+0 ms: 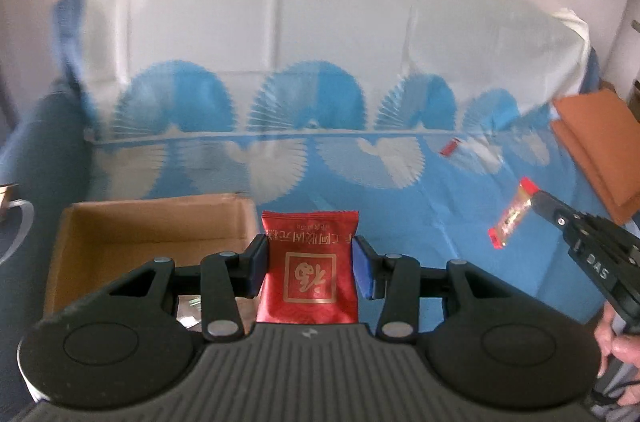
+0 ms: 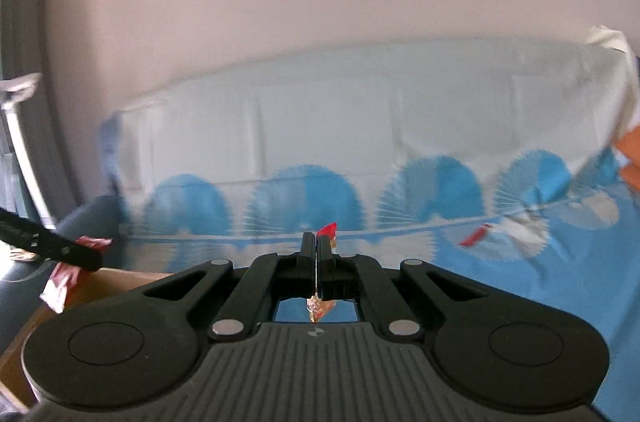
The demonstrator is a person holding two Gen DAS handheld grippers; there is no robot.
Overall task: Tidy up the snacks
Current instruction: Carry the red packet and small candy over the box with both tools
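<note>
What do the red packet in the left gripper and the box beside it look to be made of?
The red packet: glossy plastic or foil film, judging by its sheen, printed gold square and serrated top edge. The box: plain brown corrugated cardboard, matte, with a folded flap along its open top. The slim wrapper in the right gripper looks like shiny film too, though it is blurred.

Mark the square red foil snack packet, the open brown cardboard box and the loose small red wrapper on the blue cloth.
red foil snack packet [image 1: 309, 272], left wrist view, printed front.
cardboard box [image 1: 160, 212], left wrist view, far wall.
small red wrapper [image 1: 449, 147], left wrist view, centre.
</note>
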